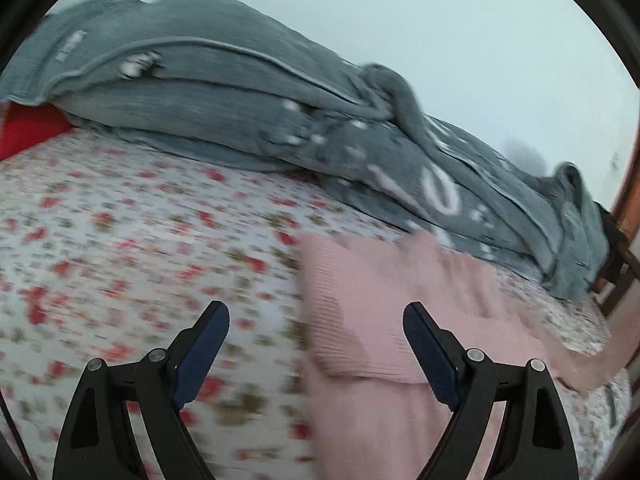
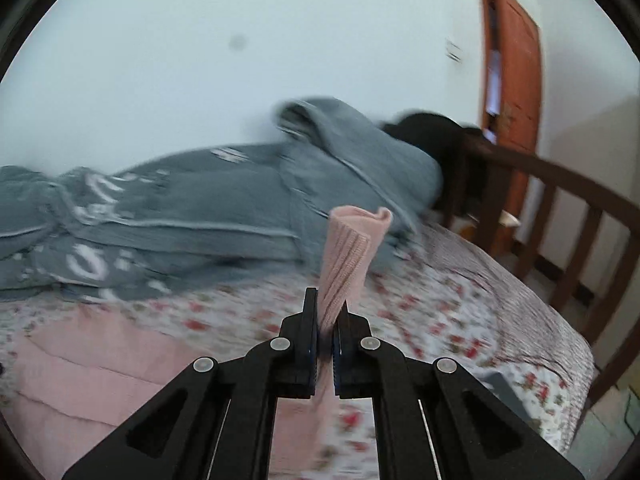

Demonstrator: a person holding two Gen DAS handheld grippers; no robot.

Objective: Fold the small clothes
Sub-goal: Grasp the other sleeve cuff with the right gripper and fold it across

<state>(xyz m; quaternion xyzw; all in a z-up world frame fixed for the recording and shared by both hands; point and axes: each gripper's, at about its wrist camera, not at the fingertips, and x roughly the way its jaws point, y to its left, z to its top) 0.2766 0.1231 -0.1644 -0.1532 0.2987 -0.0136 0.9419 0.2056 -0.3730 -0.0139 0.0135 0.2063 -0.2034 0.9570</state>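
A pink knitted sweater (image 1: 384,320) is spread on the flowered bedspread (image 1: 120,240), toward the foot of the bed, with one ribbed sleeve end (image 2: 348,256) lifted clear of the rest. That sleeve end is pinched between the fingers of the right gripper (image 2: 326,320), which are closed tightly on it, so that the cuff stands up above the tips and curls over at its top. The left gripper (image 1: 316,344) is held low over the near edge of the sweater with its fingers wide apart and nothing between them; the right-hand finger is seen against the pink cloth, the other against the bedspread (whether either touches the fabric cannot be told). The step in hand is judged to be the folding of the sleeve across the body. It would be done well if the sleeve is carried over in a low arc and laid flat along the body, with the grip kept firm until the cuff is down, since a ribbed knit stretches and sags when pulled. The body is best pinned near the shoulder by the free gripper, so that it is not dragged. A rumpled grey blanket (image 1: 240,92) lies along the wall side, and a wooden rail (image 2: 560,208) bounds the foot; both are best kept clear of.
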